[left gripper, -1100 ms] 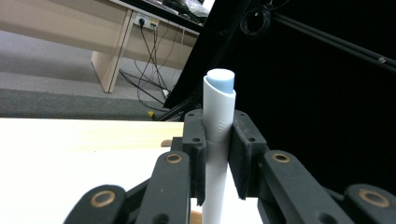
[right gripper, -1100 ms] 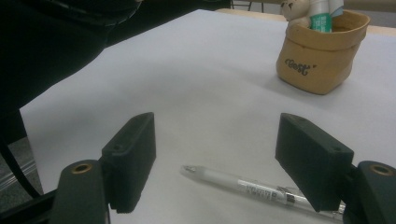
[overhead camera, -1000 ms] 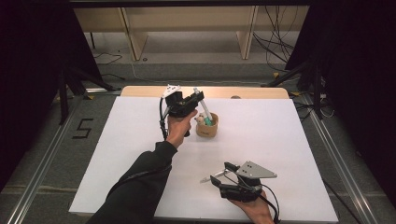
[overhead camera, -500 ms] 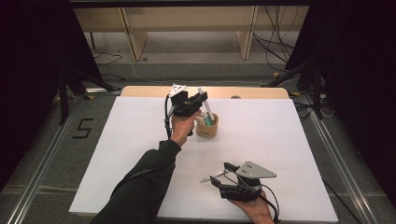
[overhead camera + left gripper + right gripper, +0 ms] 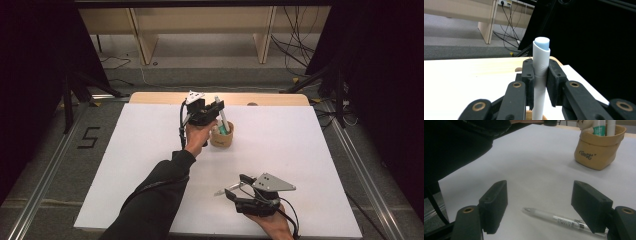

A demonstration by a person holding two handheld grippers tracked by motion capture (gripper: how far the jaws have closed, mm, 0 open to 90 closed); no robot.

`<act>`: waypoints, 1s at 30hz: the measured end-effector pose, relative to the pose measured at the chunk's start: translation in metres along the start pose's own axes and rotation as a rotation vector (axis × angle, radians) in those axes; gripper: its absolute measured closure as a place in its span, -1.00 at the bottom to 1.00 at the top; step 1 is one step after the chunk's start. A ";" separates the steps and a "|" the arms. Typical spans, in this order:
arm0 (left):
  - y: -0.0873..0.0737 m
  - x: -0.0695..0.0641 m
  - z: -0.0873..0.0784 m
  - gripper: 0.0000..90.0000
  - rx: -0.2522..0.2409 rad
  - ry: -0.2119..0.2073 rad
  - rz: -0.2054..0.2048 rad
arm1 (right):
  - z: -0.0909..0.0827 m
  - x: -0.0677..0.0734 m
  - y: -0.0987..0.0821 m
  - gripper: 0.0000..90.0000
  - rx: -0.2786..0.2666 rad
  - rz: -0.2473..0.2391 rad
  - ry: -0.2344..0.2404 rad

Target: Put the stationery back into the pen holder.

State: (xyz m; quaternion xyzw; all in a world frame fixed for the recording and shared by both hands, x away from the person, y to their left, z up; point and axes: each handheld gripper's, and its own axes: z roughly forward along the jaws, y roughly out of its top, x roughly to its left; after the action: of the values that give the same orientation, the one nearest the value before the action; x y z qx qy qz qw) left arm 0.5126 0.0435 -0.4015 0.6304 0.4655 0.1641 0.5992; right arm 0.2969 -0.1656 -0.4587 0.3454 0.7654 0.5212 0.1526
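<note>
The left tool (image 5: 540,85) is clamped on a slim white plastic marker with a pale blue end (image 5: 541,65), held upright over the small tan soft-sided pen cup (image 5: 221,136) far out on the white surface (image 5: 300,150). The marker looks light, stiff and smooth, so a mid-barrel pinch suits it. The right tool (image 5: 544,207) stands apart over a clear ballpoint pen (image 5: 559,220) lying flat near the front, equally light and likely to roll.

sleeve: long and black on the left forearm (image 5: 150,200)
left gripper (image 5: 218,111): black body, grey three-cornered plate on top, black cable trailing
right gripper (image 5: 233,191): black, grey three-cornered plate with small holes, black cable
jaws: flat black pads on black link arms
pivots: brass-coloured rings at the link joints
</note>
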 end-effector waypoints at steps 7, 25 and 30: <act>-0.002 0.002 0.002 0.71 0.014 0.011 -0.001 | 0.000 0.000 0.000 -0.33 0.000 0.000 0.001; -0.004 -0.001 0.008 0.71 0.045 0.018 0.019 | 0.000 0.001 0.000 -0.33 0.001 -0.002 0.006; -0.004 0.000 0.010 0.70 0.061 0.020 0.018 | 0.000 0.001 0.000 -0.33 0.002 -0.002 0.007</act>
State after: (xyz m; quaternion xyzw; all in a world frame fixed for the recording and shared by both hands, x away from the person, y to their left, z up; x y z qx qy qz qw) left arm 0.5187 0.0365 -0.4077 0.6508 0.4706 0.1615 0.5736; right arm 0.2965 -0.1650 -0.4591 0.3430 0.7666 0.5217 0.1502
